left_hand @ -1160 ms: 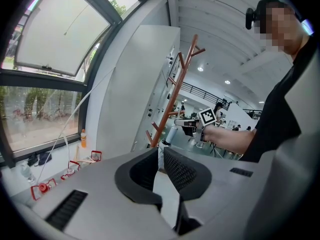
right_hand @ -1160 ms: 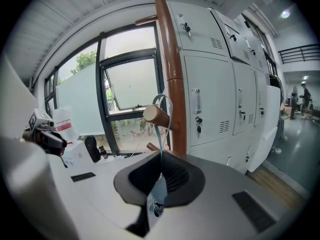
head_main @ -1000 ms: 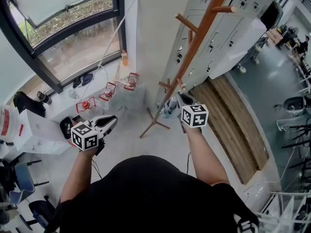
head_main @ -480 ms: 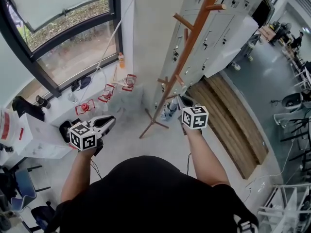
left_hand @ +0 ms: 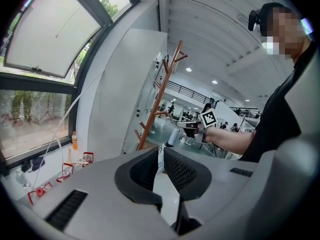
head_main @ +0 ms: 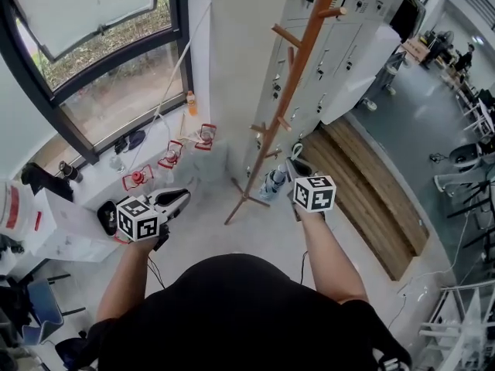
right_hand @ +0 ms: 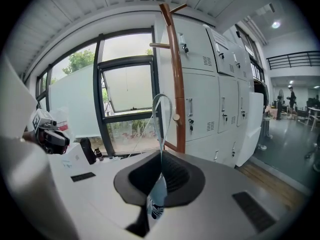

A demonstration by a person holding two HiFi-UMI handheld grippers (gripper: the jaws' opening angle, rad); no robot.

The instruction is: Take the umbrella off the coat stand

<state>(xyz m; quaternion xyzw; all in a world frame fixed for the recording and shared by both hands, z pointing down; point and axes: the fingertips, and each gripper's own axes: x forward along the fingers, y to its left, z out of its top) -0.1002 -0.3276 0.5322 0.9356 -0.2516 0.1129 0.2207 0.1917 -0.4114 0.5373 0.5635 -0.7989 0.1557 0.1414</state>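
A folded pale umbrella (head_main: 274, 181) hangs below my right gripper (head_main: 291, 161), close to the foot of the brown wooden coat stand (head_main: 298, 68). In the right gripper view the gripper (right_hand: 161, 156) is shut on the umbrella's thin strap. The strap's loop (right_hand: 163, 109) stands free in front of the stand's pole (right_hand: 176, 84), on no peg. The umbrella's body (right_hand: 156, 201) shows under the jaws. My left gripper (head_main: 182, 197) stays off to the left, away from the stand. It (left_hand: 160, 151) is shut with nothing in it.
Grey lockers (head_main: 340, 45) stand right behind the stand. A big window (head_main: 100, 45) fills the left, with an orange bottle (head_main: 190, 103) and red items (head_main: 170, 149) on its sill. A wooden platform (head_main: 371, 192) lies to the right, a white box (head_main: 62, 222) at the left.
My right gripper has drawn back a little from the stand with the umbrella hanging from it. The left gripper has shifted slightly too. Both stay shut.
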